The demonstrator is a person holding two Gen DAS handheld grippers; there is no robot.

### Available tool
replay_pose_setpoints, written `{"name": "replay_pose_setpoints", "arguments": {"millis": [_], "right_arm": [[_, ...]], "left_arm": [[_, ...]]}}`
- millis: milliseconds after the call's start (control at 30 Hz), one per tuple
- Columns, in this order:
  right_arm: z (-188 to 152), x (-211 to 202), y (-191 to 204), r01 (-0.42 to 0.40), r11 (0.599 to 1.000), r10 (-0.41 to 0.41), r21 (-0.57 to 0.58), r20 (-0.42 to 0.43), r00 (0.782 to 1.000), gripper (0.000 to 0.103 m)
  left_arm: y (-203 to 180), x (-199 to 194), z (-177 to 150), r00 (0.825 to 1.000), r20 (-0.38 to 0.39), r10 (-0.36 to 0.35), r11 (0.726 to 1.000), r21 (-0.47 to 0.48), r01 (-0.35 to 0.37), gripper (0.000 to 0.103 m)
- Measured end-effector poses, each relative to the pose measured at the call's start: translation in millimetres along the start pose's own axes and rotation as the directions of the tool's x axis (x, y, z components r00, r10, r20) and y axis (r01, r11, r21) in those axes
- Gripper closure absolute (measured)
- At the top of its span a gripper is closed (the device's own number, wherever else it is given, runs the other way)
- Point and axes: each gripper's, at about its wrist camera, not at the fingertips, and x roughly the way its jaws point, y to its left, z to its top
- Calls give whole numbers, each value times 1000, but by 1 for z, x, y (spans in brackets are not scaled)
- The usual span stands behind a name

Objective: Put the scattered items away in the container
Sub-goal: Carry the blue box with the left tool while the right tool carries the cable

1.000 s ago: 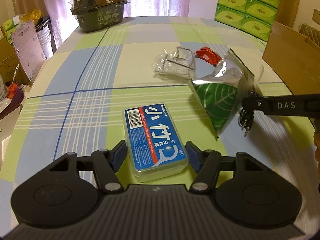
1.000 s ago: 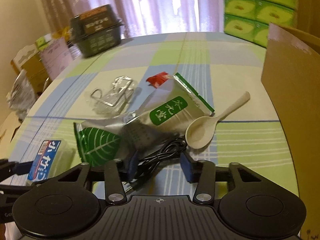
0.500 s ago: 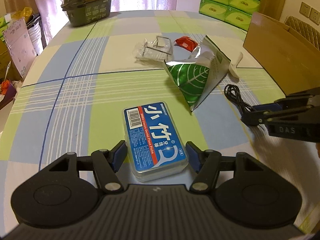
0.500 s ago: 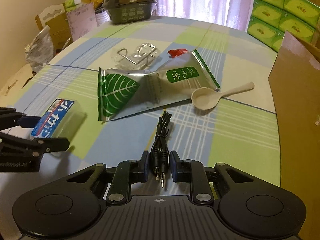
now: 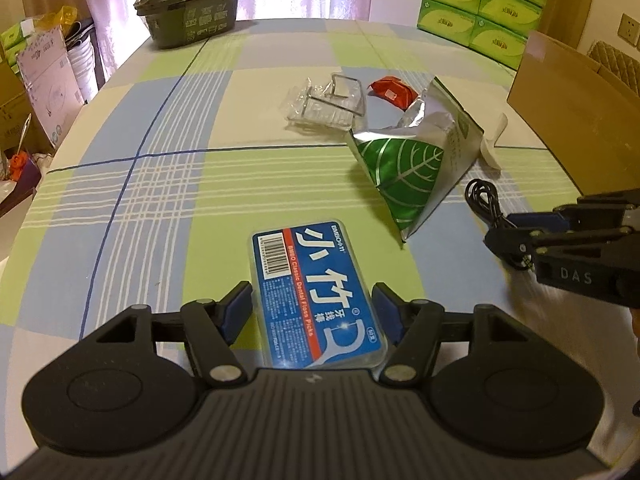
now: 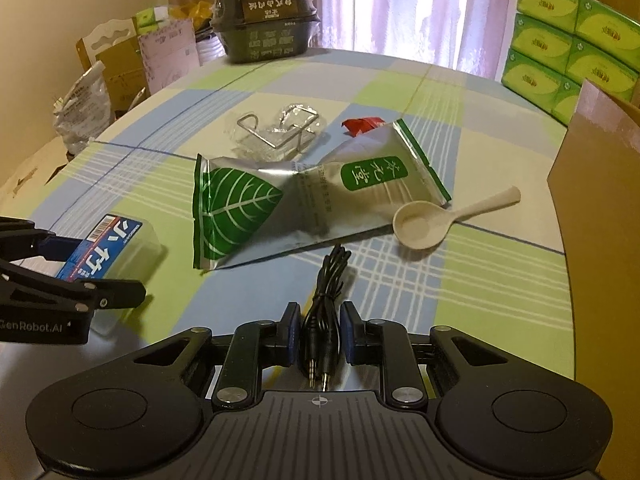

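My left gripper (image 5: 312, 304) is shut on a clear floss-pick box with a blue label (image 5: 304, 264), one finger against each long side. My right gripper (image 6: 319, 320) is shut on a black audio cable (image 6: 332, 268); its two plugs point back at the camera and its loop trails forward on the cloth. In the left wrist view the right gripper (image 5: 504, 232) stands at the right, holding the cable (image 5: 484, 200). A silver-green leaf pouch (image 6: 304, 196), a cream spoon (image 6: 424, 224), a red packet (image 5: 390, 90) and a clear packet with a wire hook (image 5: 324, 104) lie mid-table. The cardboard box (image 6: 592, 200) stands right.
A dark noodle-bowl pack (image 5: 188, 0) sits at the table's far left end and stacked green tissue packs (image 5: 480, 8) at the far right. Boxes and bags crowd the floor beyond the left table edge (image 5: 60, 148). The checked cloth covers the whole table.
My right gripper shut on the cable and drew it back out from the pouch toward the near edge. My left gripper kept the floss box while shifting back and to the right.
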Motion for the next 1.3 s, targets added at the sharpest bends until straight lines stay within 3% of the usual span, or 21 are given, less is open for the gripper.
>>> {"name": "replay_pose_setpoints", "arguments": {"millis": [300,767,1067,1300], "right_arm": [[-5,-10,4,10,1000,-9,-12,12,1000,83],[-30,-112,7,45,996,-53,71,103,993,83],[-32,-190,-17,119,985,-145,128,217,965,83],[-42,-233,-60,208,960,-250,185,248,936,83]], "left_arm": [[-7,-16,-12,1000,-3,-5,1000,-3,5,49],[-47,-76,-19,997,36,-73,997,8,73,49],[-96,-119,-12,986,93,-135,989,78,128,49],[-150,-135,5,969,120,-216,966,169,194,49]]}}
